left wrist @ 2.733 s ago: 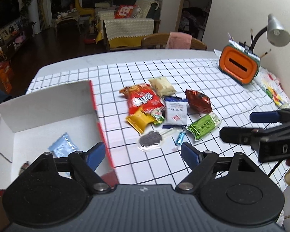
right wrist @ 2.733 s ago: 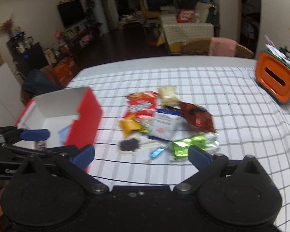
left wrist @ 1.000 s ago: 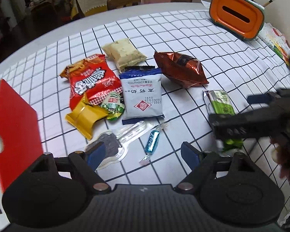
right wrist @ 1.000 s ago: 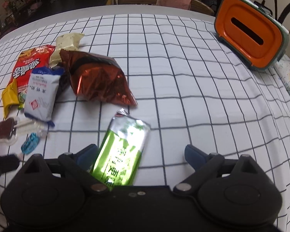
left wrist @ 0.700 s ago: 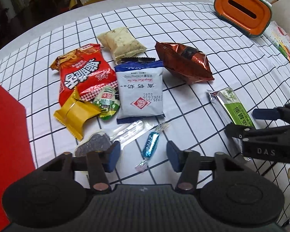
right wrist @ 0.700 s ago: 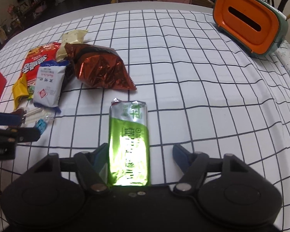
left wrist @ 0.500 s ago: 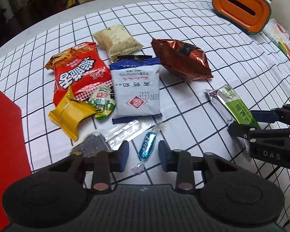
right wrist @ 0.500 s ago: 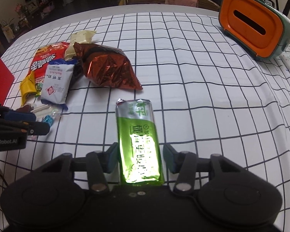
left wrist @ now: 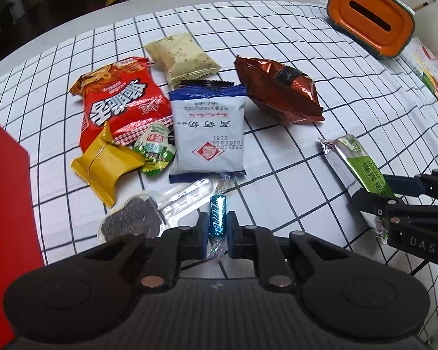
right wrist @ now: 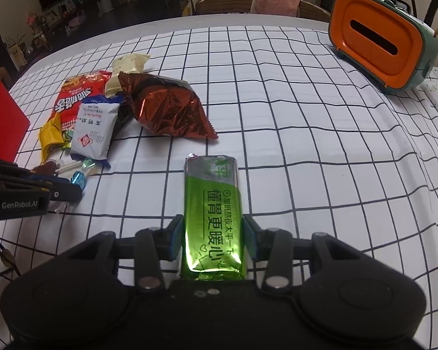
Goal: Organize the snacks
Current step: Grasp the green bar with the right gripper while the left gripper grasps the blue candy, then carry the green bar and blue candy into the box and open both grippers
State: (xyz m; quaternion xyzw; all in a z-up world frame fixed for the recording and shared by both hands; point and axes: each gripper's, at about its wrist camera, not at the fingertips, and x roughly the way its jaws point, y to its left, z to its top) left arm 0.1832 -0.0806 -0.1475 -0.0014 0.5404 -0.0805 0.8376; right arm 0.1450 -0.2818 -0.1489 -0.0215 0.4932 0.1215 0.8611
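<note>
Left gripper (left wrist: 216, 230) — matte black body, blue-padded jaws, silver screws, right gripper (right wrist: 213, 237) alike — white "DAS" lettering

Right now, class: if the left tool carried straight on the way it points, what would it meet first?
The left tool is already shut on the blue candy. Straight ahead, the clear lollipop wrapper probably comes first, then the white-and-blue packet; depth is uncertain.

Both tools point steeply downward. The left tool (left wrist: 217, 227) is clamped on a blue candy (left wrist: 217, 217); the right tool's (right wrist: 213, 239) jaws are closing, pads against a green packet (right wrist: 211, 204).
</note>
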